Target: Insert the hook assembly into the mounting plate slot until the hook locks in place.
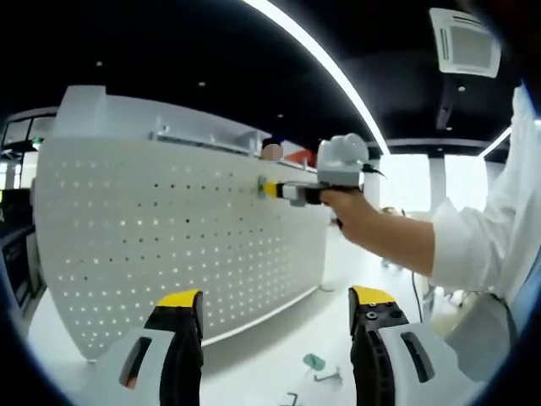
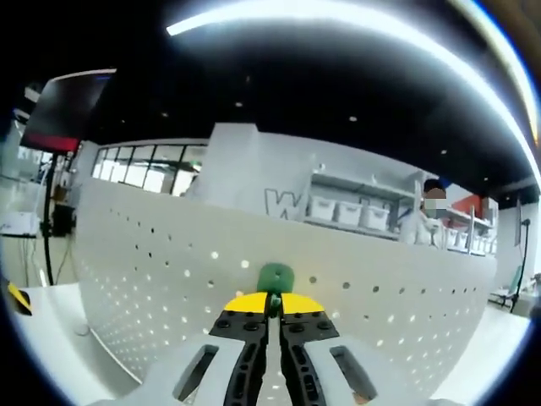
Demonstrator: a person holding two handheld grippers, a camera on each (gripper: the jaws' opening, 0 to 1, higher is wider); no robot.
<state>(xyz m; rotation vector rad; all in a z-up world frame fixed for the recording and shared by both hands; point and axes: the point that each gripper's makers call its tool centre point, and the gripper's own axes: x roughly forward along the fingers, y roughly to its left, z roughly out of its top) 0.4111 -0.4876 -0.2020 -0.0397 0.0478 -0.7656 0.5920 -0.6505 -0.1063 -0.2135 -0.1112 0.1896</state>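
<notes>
1. Currently the right gripper (image 2: 269, 298) is clamping its jaws tight on the green hook assembly (image 2: 275, 277); in the right gripper view the yellow tips are meeting with no gap and the green piece is poking out at 12 o'clock from them.
2. The hook is sitting against, or just short of, the white perforated mounting plate (image 2: 169, 279); contact cannot be confirmed from either view.
3. In the left gripper view the same right gripper (image 1: 269, 189) is reaching in from 3 o'clock, held by a hand (image 1: 355, 211) in a white sleeve, with its tip at the plate (image 1: 127, 237) near the upper row of holes.
4. The left gripper (image 1: 275, 315) is hanging released, jaws well apart and holding nothing, at 6 o'clock of its own view.
5. Spare green hooks (image 1: 314, 362) are lying on the white table (image 1: 254, 372) beyond those jaws.
6. Judgement: the step in hand is seating. To do it well, keep the hook square to the plate, line its tabs up with one slot, push straight in, then press down until it catches.
7. Risk: a tilted entry may jam; the grip should not be eased until the hook resists a light tug.
</notes>
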